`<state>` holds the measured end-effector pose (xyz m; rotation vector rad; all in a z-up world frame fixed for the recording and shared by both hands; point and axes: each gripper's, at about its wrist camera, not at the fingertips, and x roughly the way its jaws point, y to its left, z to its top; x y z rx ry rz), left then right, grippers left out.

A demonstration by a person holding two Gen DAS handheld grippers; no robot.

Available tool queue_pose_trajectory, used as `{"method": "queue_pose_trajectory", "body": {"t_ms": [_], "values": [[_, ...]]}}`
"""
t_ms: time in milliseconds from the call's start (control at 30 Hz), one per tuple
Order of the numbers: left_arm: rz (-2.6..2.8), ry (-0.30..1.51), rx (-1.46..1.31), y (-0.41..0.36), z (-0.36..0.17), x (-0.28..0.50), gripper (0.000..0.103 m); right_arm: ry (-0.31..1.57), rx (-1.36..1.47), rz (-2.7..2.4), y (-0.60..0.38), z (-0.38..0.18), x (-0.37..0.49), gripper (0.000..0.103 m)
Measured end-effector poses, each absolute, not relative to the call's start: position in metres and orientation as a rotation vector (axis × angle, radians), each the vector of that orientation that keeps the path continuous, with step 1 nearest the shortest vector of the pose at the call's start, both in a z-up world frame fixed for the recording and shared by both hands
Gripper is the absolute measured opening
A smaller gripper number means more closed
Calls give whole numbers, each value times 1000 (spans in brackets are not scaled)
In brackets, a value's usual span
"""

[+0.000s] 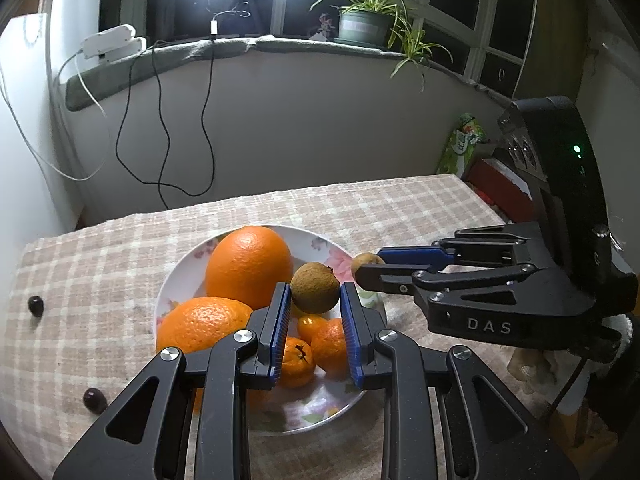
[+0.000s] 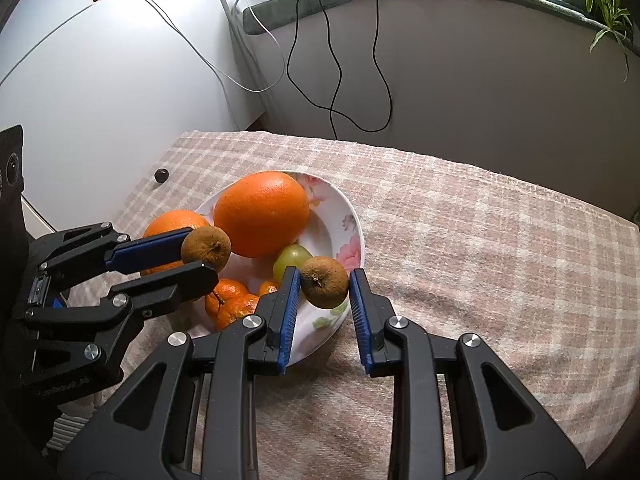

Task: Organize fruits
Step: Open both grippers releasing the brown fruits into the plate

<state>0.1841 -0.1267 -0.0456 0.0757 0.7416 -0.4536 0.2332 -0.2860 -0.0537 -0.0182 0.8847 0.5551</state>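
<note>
A floral plate (image 1: pixel 320 246) (image 2: pixel 352 220) holds two oranges (image 1: pixel 248 266) (image 2: pixel 262 212), several small mandarins (image 1: pixel 326 346) (image 2: pixel 232 300) and a green grape (image 2: pixel 290 258). My left gripper (image 1: pixel 314 294) is shut on a brown longan (image 1: pixel 314 288) above the plate; it shows at the left of the right wrist view (image 2: pixel 204 250). My right gripper (image 2: pixel 324 284) is shut on a second brown longan (image 2: pixel 324 286) over the plate's right rim; it shows at the right of the left wrist view (image 1: pixel 366 268).
Two dark round fruits (image 1: pixel 35 305) (image 1: pixel 94 400) lie on the checked tablecloth (image 2: pixel 480 240) left of the plate; one shows in the right wrist view (image 2: pixel 161 175). Cables hang down the wall behind. A red box (image 1: pixel 500 184) and a green packet (image 1: pixel 460 148) stand at the far right.
</note>
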Motion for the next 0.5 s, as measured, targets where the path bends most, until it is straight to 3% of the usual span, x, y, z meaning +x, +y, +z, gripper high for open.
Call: {"method": "queue_pose_trajectory", "body": {"t_ms": [300,367,400,500], "values": [[-440,745,72,-126,-46,188,24,884,-35,560,-283,-54,232,27],[-437,743,70,-126,-45,188,29,884,-40,562,-282,-54,232,28],[-436,743,67,-125,-45,188,31,882,-42,563,-281,-54,231,30],[-430,741,59,-124,-44,189,33,873,-48,553,-281,-52,231,53]]}}
